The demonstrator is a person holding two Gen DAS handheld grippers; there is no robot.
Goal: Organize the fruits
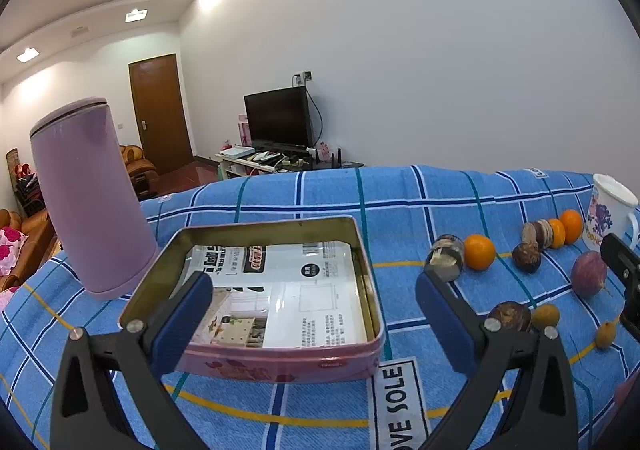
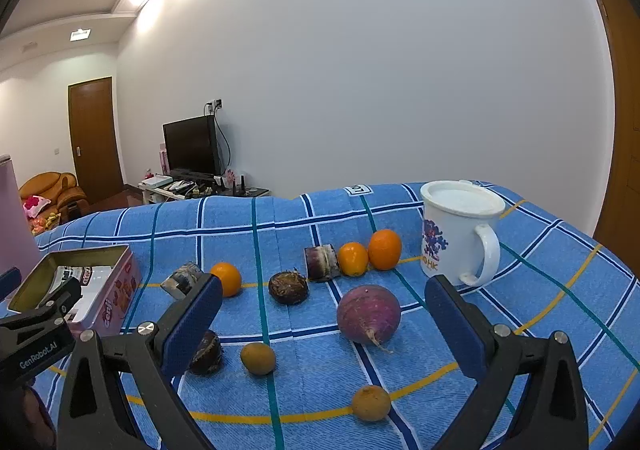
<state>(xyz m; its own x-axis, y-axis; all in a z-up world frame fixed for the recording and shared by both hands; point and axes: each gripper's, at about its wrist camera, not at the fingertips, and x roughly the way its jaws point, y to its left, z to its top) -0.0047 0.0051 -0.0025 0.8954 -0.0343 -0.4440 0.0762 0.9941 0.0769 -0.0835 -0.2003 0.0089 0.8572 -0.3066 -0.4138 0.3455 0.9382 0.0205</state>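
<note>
Both tongs, left gripper (image 1: 316, 314) and right gripper (image 2: 324, 314), gaping wide, empty; pink tin (image 1: 280, 364) near lilac canister (image 1: 92, 197), mug (image 2: 460, 234) by far edge behind oranges (image 2: 385, 249).

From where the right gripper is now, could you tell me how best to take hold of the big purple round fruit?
Grip the purple fruit across its widest middle, coming from above with the right gripper open wide. It is smooth and round, with its thin stem pointing forward, so keep the fingers clear of that.

Open cloth (image 2: 304, 382) among scattered fruit; mug (image 2: 456, 234) and, seemingly, tin (image 2: 116, 282) flanking.
</note>
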